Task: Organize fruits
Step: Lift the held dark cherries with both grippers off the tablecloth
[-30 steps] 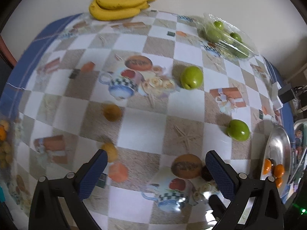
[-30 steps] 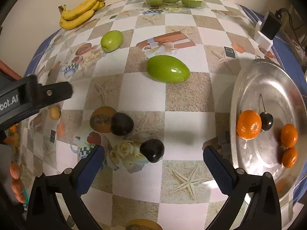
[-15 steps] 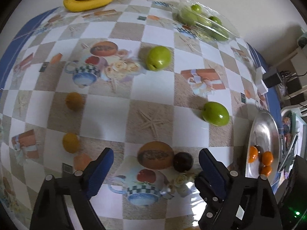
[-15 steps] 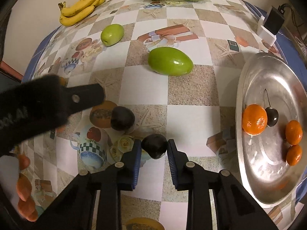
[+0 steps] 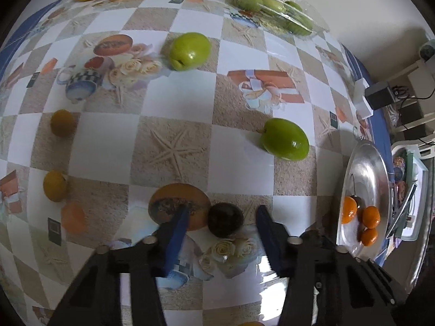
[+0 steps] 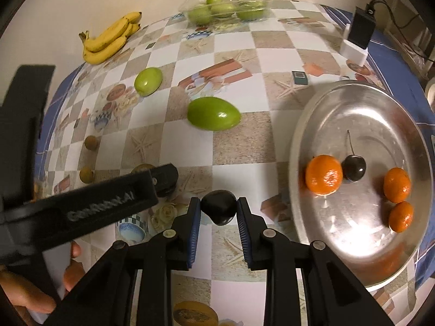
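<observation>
1. Left gripper: its jaws have just been closing around a dark plum, pads not yet touching it.
2. Right gripper clamps another dark fruit at lower centre.
3. Only the right view shows the tray fully, at right, with oranges.

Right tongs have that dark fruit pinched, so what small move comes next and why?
Probably lift and carry it right, over the metal plate. The right tongs are shut on the dark fruit, and the plate already holds a cherry and three oranges.
</observation>
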